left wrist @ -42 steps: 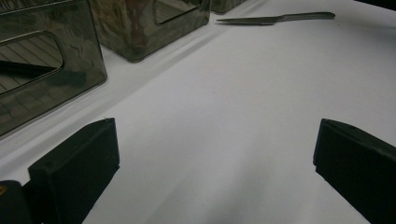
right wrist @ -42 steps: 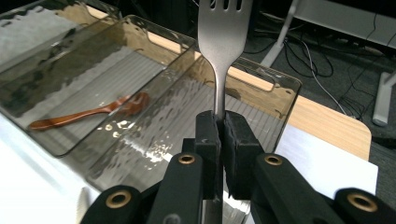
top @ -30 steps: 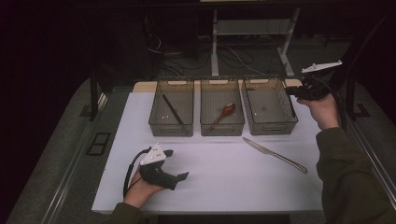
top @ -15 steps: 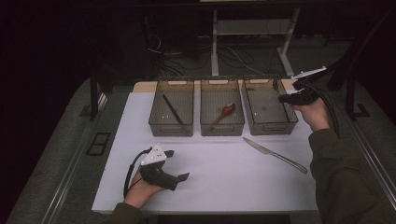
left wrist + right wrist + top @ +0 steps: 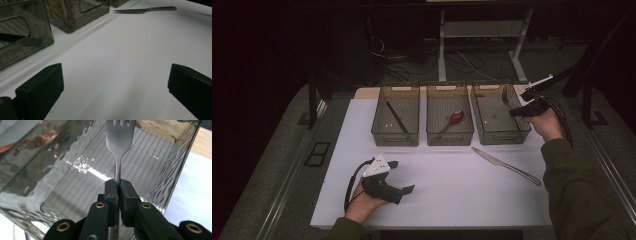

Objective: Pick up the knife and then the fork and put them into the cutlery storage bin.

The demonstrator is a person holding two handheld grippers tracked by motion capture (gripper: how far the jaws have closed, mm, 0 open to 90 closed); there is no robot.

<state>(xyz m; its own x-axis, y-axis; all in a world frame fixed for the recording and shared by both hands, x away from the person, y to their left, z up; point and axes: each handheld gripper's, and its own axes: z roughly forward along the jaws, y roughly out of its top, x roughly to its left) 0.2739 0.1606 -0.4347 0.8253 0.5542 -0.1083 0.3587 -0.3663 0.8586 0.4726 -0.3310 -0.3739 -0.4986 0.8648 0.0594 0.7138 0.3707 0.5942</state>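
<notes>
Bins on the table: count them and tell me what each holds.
3, side by side: left bin holds a dark stick-like utensil, middle bin a brown spoon, and the fork hangs over the right bin.

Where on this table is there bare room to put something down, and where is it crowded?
Free: the white mat between the left tongs and the knife. Crowded: the row of three bins at the back, where the right tongs hold a fork.

Silver fork (image 5: 120, 142); smoky grey see-through bins (image 5: 501, 134); reddish-brown spoon (image 5: 453, 120); white table (image 5: 452, 195); black jaws.
</notes>
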